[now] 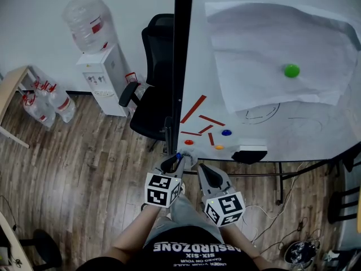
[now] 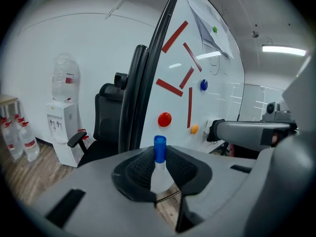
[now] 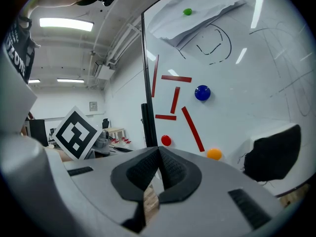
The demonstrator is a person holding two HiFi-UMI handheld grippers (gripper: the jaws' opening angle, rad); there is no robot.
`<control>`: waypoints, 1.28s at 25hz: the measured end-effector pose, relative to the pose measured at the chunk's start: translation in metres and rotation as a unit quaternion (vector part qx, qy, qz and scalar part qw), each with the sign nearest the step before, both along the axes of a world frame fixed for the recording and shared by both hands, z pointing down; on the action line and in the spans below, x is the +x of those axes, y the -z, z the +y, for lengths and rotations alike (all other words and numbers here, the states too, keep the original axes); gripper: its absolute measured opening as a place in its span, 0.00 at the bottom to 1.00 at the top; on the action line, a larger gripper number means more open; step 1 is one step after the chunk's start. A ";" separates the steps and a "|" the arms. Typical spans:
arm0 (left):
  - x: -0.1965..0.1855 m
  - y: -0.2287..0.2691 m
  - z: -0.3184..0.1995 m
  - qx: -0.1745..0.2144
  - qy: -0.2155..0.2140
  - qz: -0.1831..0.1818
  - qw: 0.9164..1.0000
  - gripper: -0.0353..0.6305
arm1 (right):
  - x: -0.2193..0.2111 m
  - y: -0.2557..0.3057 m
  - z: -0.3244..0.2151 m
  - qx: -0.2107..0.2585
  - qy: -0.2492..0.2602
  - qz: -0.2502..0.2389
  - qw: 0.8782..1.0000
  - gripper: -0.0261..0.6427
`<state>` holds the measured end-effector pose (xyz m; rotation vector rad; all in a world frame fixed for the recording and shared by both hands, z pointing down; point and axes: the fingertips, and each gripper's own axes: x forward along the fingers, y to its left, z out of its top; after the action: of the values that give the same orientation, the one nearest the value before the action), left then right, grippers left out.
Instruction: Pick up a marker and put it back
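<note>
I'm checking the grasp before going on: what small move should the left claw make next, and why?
Probably lift the marker slightly away from the whiteboard: the left claw is closed on its white barrel below the blue cap, near the board's lower corner, and the right claw is shut and empty.

Whiteboard (image 1: 327, 123) w/ magnets (image 1: 227, 132), chair (image 1: 155, 95), dispenser (image 1: 104, 81)

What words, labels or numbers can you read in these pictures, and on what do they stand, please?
"ABSURDZONE": person's black shirt, upside down.
"SIX-SIX": same shirt.
Smaller shirt lines: too small to read.
Red label on the water bottle: unreadable.
</note>
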<state>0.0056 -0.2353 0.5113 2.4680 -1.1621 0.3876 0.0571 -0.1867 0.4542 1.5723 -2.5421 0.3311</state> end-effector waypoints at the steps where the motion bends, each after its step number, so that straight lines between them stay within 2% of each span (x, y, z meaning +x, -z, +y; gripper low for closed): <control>1: 0.000 0.000 0.000 0.000 -0.001 0.000 1.000 0.16 | 0.000 0.000 0.000 -0.001 -0.001 0.000 1.000 0.03; 22: 0.003 0.010 -0.005 0.011 0.005 0.001 1.000 0.16 | 0.009 -0.003 0.003 -0.002 -0.009 0.002 1.000 0.03; 32: 0.004 0.041 -0.008 0.042 0.008 0.012 0.999 0.16 | 0.012 0.001 0.005 0.005 -0.009 -0.001 1.000 0.03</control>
<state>0.0093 -0.2432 0.4702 2.5269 -1.2109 0.3087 0.0687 -0.1818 0.4537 1.6002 -2.5366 0.3233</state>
